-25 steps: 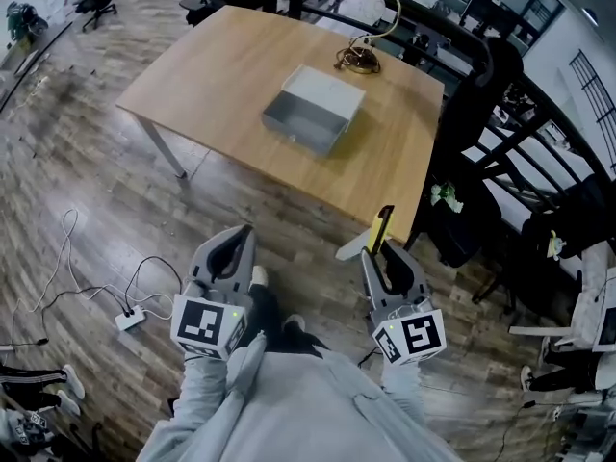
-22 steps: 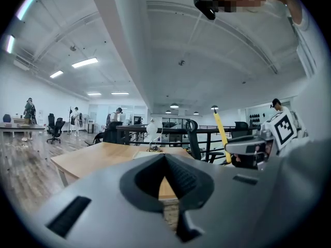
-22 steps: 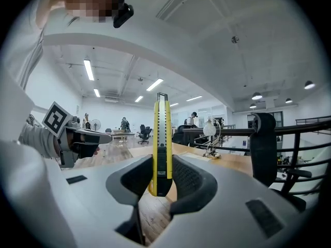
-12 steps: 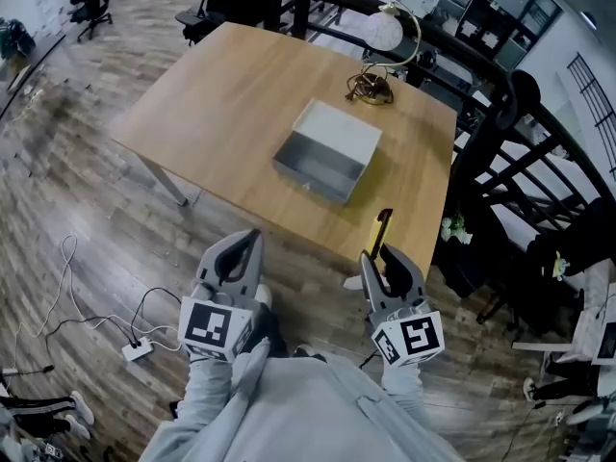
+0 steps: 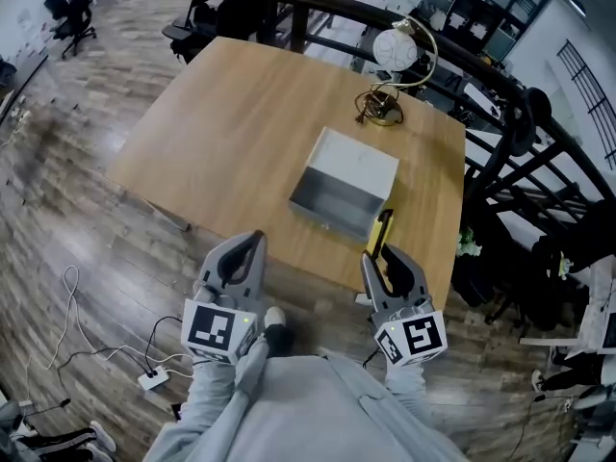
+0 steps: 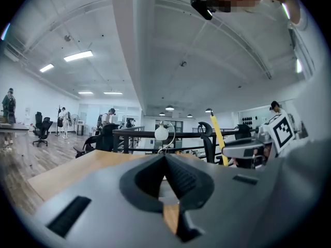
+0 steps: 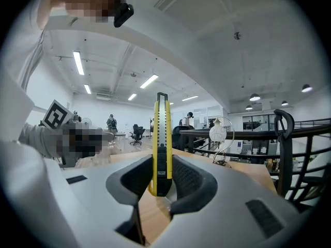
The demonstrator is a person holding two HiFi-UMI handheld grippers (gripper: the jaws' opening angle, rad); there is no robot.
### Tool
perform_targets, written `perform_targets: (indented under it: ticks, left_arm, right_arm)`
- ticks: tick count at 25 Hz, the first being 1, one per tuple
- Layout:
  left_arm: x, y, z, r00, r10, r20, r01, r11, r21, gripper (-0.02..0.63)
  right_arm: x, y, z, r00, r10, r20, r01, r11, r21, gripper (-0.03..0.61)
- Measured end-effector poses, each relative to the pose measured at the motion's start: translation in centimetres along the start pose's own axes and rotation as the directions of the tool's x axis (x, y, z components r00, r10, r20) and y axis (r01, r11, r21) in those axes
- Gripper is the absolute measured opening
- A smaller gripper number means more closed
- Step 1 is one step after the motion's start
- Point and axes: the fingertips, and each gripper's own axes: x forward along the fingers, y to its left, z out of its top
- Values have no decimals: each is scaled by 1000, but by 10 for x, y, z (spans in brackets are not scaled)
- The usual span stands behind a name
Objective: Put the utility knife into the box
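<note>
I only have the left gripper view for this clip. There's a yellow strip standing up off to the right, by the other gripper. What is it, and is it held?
Observer: It's the utility knife. The right claw is shut on its lower end, so it stands upright.
Reviewer: Where's the box?
Observer: An open grey box sits on the wooden table, just ahead of that claw in the head view.
Reviewer: Is the knife inside yet?
Observer: No. In the head view its tip only overlaps the box's near right corner, and the claw sits at the table's near edge.
</note>
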Motion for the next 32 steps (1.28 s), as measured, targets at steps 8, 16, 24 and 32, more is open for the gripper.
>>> perform_targets:
  ticks: [8, 16, 24, 32]
  left_arm:
    - [17, 16, -9, 997, -72, -43, 70, 997, -45, 18]
    - [60, 16, -37, 983, -128, -134, 124, 991, -40, 18]
    - [142, 28, -20, 982, -141, -126, 141, 990, -9, 18]
    - [216, 29, 20, 987, -151, -57, 151, 989, -6, 18]
  right_arm:
    - [24, 4, -4, 998, -59, -22, 59, 998, 26, 126]
    - [45, -23, -23, 994, -93, -58, 96, 994, 57, 126]
    - [96, -81, -22, 994, -96, -61, 100, 993, 69, 126]
    - [132, -132, 2, 997, -70, -40, 72, 997, 43, 126]
